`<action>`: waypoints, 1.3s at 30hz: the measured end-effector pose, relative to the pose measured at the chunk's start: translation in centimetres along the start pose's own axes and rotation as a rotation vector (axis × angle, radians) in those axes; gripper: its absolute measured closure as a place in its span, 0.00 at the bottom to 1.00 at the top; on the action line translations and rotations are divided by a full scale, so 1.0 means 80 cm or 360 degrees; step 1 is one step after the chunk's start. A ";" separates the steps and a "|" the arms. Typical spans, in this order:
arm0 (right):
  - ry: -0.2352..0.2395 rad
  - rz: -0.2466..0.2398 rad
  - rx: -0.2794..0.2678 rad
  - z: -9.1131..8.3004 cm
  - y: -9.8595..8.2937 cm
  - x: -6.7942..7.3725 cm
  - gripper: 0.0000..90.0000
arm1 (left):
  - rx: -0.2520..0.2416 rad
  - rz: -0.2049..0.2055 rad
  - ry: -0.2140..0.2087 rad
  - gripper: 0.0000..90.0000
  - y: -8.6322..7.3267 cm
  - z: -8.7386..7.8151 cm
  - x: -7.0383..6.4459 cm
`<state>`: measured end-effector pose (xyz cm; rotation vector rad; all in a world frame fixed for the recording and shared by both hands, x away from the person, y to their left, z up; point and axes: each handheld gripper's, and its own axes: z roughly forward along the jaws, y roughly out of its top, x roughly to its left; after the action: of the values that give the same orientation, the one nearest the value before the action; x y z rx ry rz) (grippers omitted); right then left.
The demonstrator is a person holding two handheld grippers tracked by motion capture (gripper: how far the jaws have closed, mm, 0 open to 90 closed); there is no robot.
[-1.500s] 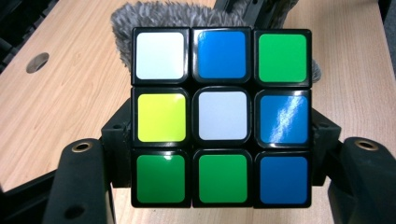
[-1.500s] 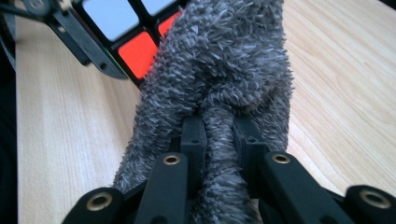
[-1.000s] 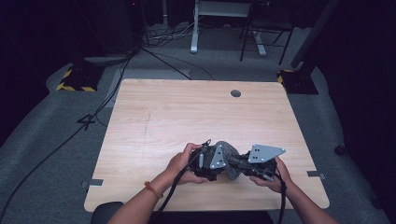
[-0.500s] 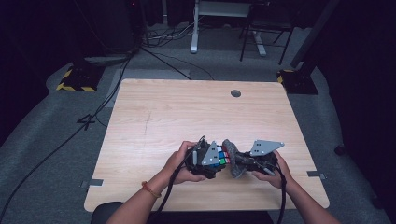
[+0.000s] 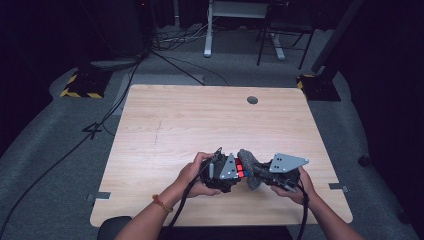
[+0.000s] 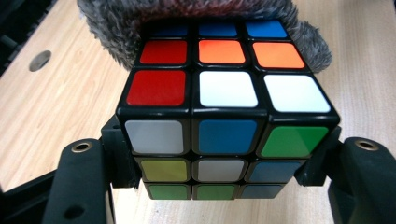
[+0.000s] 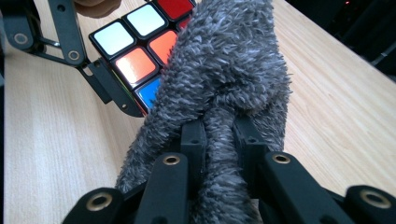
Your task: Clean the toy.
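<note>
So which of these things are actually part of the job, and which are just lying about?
In use:
puzzle cube, clamped in the left gripper
grey fluffy cloth, pinched in the right gripper, pressed on the cube

Lying about:
floor cables
chair

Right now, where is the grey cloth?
The grey cloth is pinched in the right gripper, pressed on the far side of the Rubik's cube that the left gripper holds near the table's front edge.

One puzzle cube (image 6: 227,114) and one grey fluffy cloth (image 7: 224,88) — that is all there is to handle. Two grippers work over one table (image 5: 200,120) — left gripper (image 5: 223,172), right gripper (image 5: 267,175).
</note>
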<state>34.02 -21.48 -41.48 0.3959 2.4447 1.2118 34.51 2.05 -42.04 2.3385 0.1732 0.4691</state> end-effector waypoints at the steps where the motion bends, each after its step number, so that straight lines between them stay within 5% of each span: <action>1: -0.0006 -0.0011 0.0001 -0.001 0.001 0.000 0.87 | -0.0001 -0.0001 0.0001 0.37 0.000 0.000 0.000; 7: -0.0055 -0.0051 0.0007 -0.005 0.005 0.001 0.86 | 0.0023 0.0003 0.0005 0.37 -0.002 -0.001 0.002; 11: -0.0009 -0.0015 -0.0022 -0.010 0.004 -0.002 0.86 | 0.0054 0.0011 -0.0011 0.37 -0.002 0.004 0.000; 23: 0.0045 -0.0155 -0.0023 -0.001 0.027 0.029 0.85 | 0.0117 0.0039 -0.0015 0.37 0.001 0.022 -0.008; 34: -0.0027 0.0072 0.0027 0.000 -0.013 -0.014 0.86 | -0.0015 -0.0018 0.0010 0.37 -0.002 -0.002 0.002; 39: 0.0121 0.0230 -0.0083 0.000 -0.021 -0.025 0.86 | -0.0067 -0.0025 -0.0022 0.37 -0.001 -0.005 0.002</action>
<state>35.64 -23.27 -42.43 0.5290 2.4784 1.3706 34.50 2.40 -41.80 2.2969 0.1736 0.4444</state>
